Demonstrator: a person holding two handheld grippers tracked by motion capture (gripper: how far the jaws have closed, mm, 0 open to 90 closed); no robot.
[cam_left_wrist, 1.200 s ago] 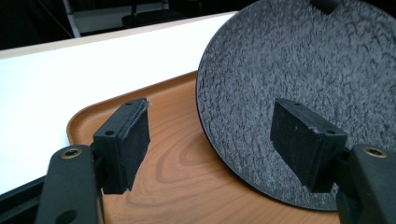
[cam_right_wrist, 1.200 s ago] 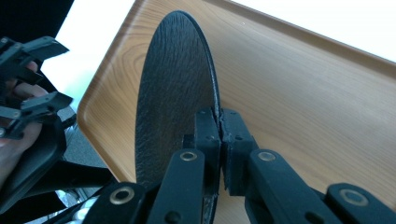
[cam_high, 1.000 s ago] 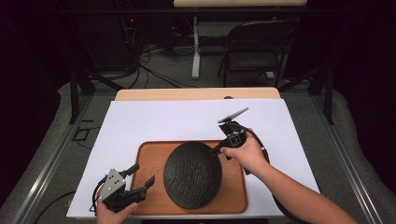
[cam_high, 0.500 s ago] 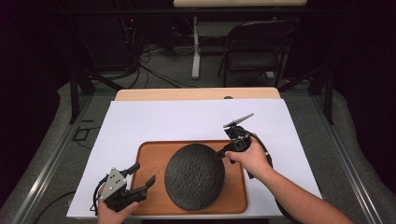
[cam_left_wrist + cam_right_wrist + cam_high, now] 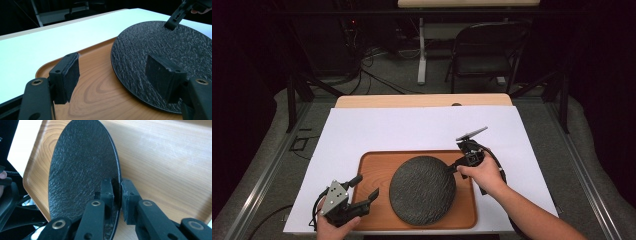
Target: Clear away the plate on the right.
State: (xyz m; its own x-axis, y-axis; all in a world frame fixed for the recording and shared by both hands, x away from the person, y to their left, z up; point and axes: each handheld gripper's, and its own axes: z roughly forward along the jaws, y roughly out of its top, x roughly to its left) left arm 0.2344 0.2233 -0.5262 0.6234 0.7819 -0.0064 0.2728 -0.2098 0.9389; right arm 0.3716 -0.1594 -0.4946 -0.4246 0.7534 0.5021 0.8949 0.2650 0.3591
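Your right tool point(image 5: 456, 169) pinches rim of black textured plate point(image 5: 422, 189), jaws closed on thin edge. Plate sits on wooden tray point(image 5: 373, 170) on desk point(image 5: 412, 127). Your left tool point(image 5: 364, 187) hovers open near tray's left end. Risk: narrow rim grip slips, plate pivots, drops onto tray; lifting could drag tray.

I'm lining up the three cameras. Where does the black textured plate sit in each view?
High view: black plate lies lower centre, on the wooden tray.
Left gripper view: plate at right, beyond the open jaws.
Right gripper view: plate left of centre, its rim between the right gripper's jaws.
Shared landmark: the wooden tray.
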